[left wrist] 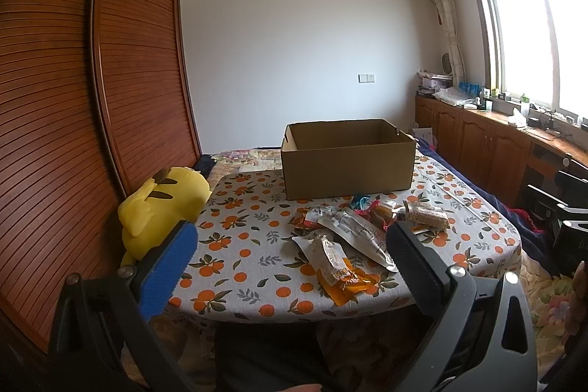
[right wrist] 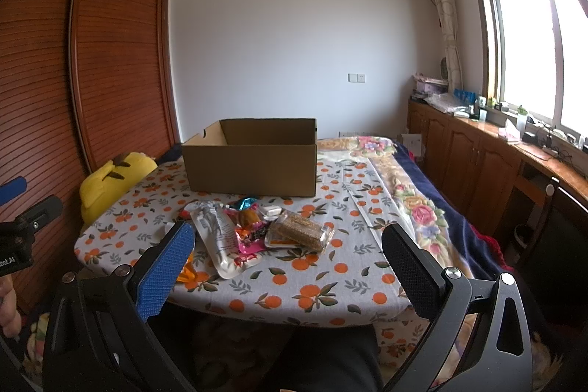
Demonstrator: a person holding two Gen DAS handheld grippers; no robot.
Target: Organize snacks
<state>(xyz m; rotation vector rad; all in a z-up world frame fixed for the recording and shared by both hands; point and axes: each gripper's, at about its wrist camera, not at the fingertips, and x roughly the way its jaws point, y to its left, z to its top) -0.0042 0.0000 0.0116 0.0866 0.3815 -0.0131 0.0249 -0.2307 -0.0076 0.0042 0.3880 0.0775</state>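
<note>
A pile of snack packets (left wrist: 352,237) lies on the orange-print table (left wrist: 250,245), in front of an open cardboard box (left wrist: 347,164). The pile holds a long white pouch (left wrist: 356,234), an orange packet (left wrist: 345,278) and a clear pack of brown bars (left wrist: 428,214). My left gripper (left wrist: 290,237) is open and empty, held above the table's near edge. In the right wrist view the pile (right wrist: 253,230) and the bar pack (right wrist: 299,231) lie before the box (right wrist: 253,160). My right gripper (right wrist: 288,239) is open and empty near the table's front edge.
A yellow plush toy (left wrist: 158,208) leans at the table's left edge against the slatted wardrobe (left wrist: 73,98). A bed with a floral quilt (right wrist: 411,208) runs along the right. Wooden cabinets (right wrist: 477,153) stand under the window.
</note>
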